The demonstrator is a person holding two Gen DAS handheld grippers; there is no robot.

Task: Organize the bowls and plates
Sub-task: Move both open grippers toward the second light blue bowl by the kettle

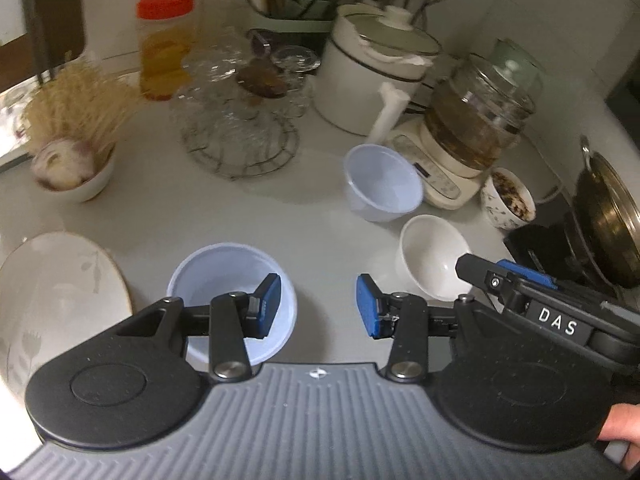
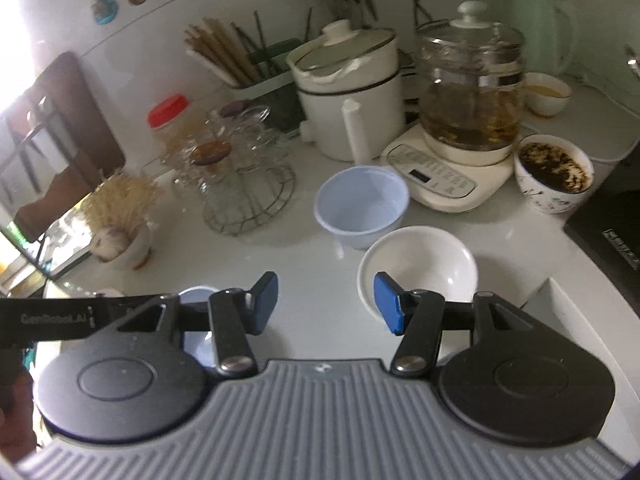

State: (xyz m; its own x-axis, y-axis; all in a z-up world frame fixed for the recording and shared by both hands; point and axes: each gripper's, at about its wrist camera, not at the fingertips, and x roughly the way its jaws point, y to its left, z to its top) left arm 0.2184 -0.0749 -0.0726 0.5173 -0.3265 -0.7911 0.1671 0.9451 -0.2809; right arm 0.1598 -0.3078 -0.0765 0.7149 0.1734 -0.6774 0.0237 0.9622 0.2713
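My left gripper (image 1: 318, 306) is open and empty above the counter; its left finger hangs over a pale blue bowl (image 1: 224, 276). A white leaf-patterned plate (image 1: 52, 300) lies at the left. A second pale blue bowl (image 1: 382, 184) and a white bowl (image 1: 432, 256) stand further right. My right gripper (image 2: 326, 304) is open and empty; its right finger is over the near rim of the white bowl (image 2: 420, 264). The far blue bowl (image 2: 360, 208) stands just behind it. The near blue bowl (image 2: 196, 294) is mostly hidden behind my left finger. The right gripper also shows in the left wrist view (image 1: 504, 276).
A wire rack of glass cups (image 1: 240, 120), a red-lidded jar (image 1: 166, 44), a white cooker pot (image 1: 372, 76), a glass kettle on its base (image 1: 472, 120), a dirty patterned cup (image 1: 508, 200), a bowl with garlic (image 1: 68, 168) and a wok (image 1: 608, 216) crowd the counter's back and right.
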